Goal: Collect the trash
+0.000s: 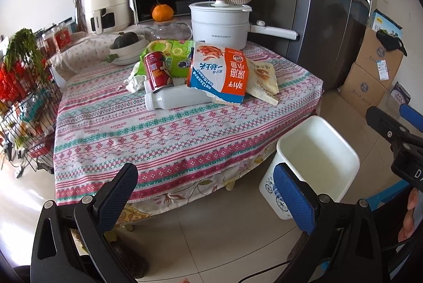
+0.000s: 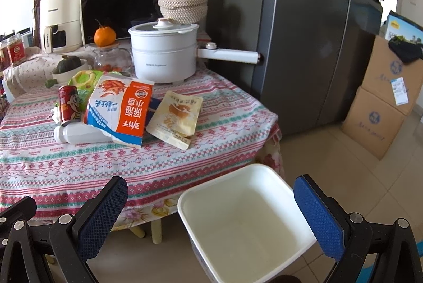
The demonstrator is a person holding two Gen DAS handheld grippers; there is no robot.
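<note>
While both tongs (image 1: 208,193) (image 2: 211,214) gape, trash (image 1: 211,71) lies well ahead on the table (image 1: 158,140).

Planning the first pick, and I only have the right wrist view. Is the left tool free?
Observer: Yes. The left tool is open, with nothing between its fingers.
Operator: Anything off to the left that I might bump?
Observer: A black wire rack stands at the left side of the table, with greenery on top of it.
Operator: Is there any marking on the outside of the bin?
Observer: The white bin has a blue bicycle print on its outer wall.
</note>
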